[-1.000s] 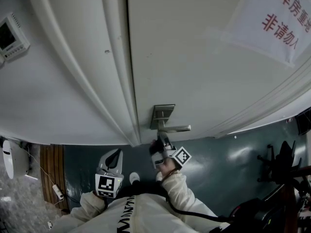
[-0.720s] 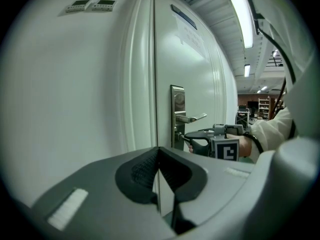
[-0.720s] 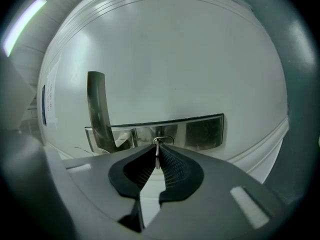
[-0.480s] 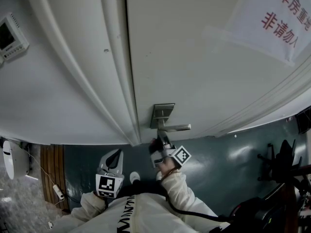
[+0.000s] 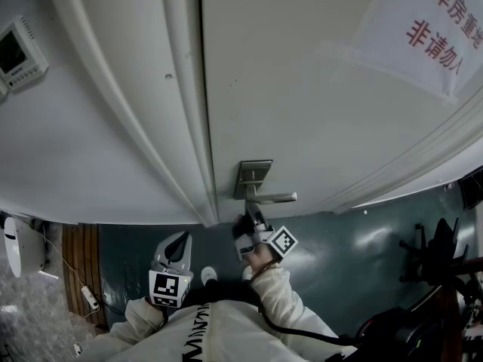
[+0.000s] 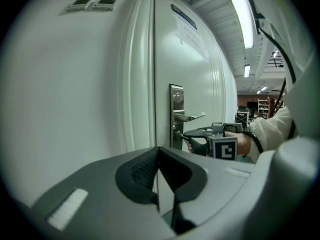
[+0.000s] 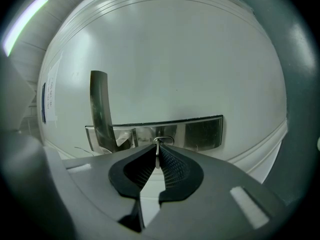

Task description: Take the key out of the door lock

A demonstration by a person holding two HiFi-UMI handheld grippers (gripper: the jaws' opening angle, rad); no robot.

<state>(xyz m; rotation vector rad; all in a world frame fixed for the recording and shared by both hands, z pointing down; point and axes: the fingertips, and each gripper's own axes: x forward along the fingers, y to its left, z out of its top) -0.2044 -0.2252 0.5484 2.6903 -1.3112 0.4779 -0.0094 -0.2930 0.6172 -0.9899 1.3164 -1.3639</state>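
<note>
Well, the big white door [image 5: 317,89] has a shiny lock plate [image 7: 200,131], and the tiny key [image 7: 157,152] sticks out of it, pinched by the right gripper [image 5: 245,223] with jaws almost closed. The left gripper [image 6: 159,159] has its jaws together on nothing. That key looks hard, light and slippery, so squeeze its flat head.

Head view: down white painted door [image 5: 317,89].
Left gripper view: farther, side-on.
Right gripper view: close, square-on.
Shared: rectangular steel lock plate [image 5: 253,176].
</note>
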